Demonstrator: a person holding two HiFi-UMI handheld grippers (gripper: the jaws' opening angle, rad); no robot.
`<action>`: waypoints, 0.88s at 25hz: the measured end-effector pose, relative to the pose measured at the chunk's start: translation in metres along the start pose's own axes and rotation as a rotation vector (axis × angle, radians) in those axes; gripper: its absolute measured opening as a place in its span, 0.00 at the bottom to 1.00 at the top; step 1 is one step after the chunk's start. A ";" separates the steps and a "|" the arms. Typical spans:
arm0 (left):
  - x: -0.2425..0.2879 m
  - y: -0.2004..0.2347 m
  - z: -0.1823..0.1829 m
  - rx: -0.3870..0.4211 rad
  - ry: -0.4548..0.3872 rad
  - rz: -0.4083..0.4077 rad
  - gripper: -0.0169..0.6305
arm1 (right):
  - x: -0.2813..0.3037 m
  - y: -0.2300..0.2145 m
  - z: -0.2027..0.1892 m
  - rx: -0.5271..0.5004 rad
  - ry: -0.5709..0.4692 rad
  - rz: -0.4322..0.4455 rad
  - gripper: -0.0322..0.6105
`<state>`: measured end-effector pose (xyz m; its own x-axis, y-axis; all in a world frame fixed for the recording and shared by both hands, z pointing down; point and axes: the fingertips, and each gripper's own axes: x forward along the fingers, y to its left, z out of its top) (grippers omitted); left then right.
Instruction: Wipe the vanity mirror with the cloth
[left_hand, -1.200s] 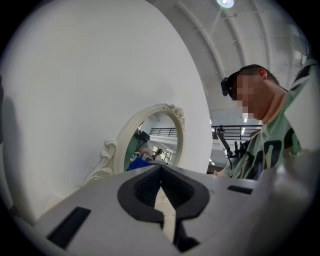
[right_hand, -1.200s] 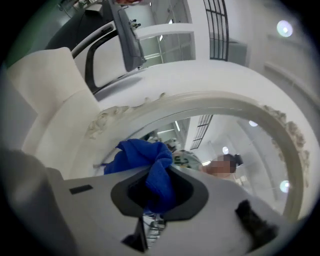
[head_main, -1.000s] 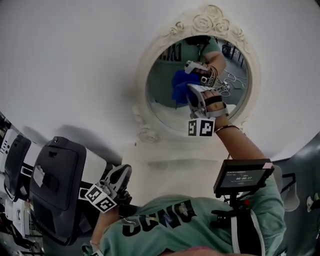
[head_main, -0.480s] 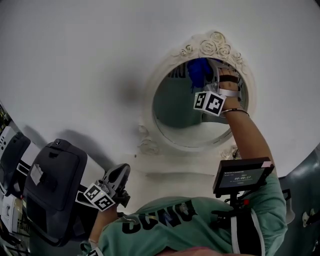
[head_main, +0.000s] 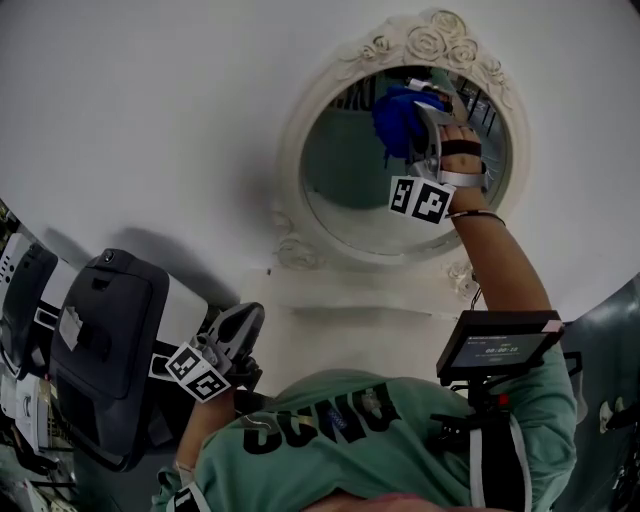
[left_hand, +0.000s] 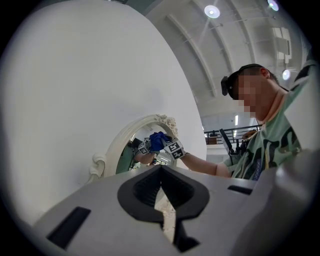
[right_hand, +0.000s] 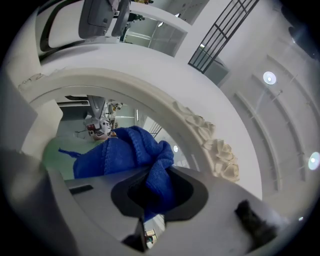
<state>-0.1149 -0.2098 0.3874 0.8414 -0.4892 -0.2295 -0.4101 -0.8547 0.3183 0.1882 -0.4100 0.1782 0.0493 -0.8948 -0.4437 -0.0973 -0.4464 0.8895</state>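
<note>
At the vanity mirror's (head_main: 345, 195) top, the right gripper (head_main: 418, 112) pinches the blue cloth (head_main: 395, 122); the left gripper (head_main: 243, 332) hangs low, jaws pressed together.

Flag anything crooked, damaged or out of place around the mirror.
Nothing stands out. The mirror and its carved frame look intact, the blue cloth is bunched in the right gripper at the upper glass, and the left gripper hangs low, shut and empty.

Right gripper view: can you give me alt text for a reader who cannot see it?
The right gripper is shut on a bunched blue cloth, held up at the glass of a round vanity mirror. The mirror's white frame carries carved roses.
</note>
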 end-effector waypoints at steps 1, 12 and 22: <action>0.000 0.001 -0.005 -0.011 0.015 0.005 0.04 | -0.009 0.020 -0.001 0.001 -0.003 0.024 0.12; -0.017 0.003 -0.060 -0.114 0.170 0.087 0.04 | -0.161 0.311 -0.019 0.003 -0.004 0.443 0.12; -0.035 0.019 -0.065 -0.126 0.178 0.122 0.04 | -0.198 0.421 -0.028 0.016 0.060 0.718 0.12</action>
<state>-0.1292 -0.1975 0.4607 0.8418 -0.5393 -0.0206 -0.4742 -0.7574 0.4489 0.1653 -0.4203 0.6437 0.0218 -0.9662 0.2570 -0.1411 0.2515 0.9575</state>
